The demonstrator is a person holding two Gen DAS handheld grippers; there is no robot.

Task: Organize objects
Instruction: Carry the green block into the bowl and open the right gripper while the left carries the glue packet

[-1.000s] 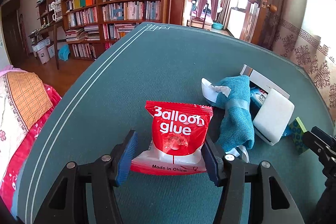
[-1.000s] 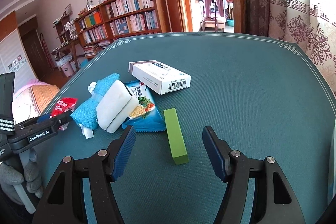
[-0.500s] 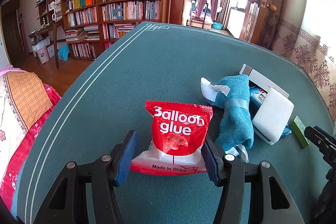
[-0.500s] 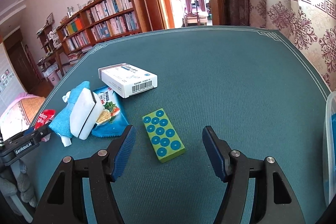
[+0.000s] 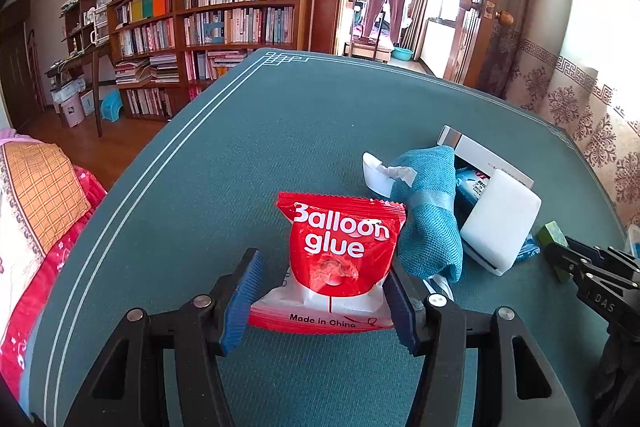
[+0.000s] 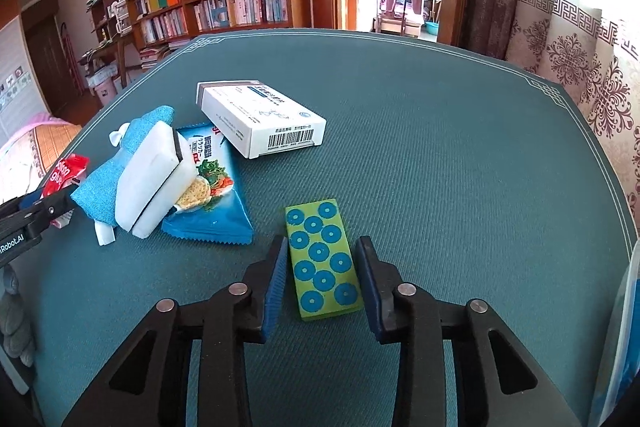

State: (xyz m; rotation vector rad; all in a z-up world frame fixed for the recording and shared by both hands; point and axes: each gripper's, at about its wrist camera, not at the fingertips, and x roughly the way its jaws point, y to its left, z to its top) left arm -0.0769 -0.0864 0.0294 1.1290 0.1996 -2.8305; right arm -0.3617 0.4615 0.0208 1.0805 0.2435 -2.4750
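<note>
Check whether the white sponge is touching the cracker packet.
Touching: in the right wrist view the white sponge lies on the cracker packet, covering its left edge.

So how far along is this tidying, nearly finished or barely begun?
Barely begun, it seems. Nothing looks put away yet: the white box, cracker packet, sponge and blue cloth lie heaped on the table. In hand: the left gripper holds the glue packet, and the right gripper brackets the green block, not visibly gripping it.
</note>
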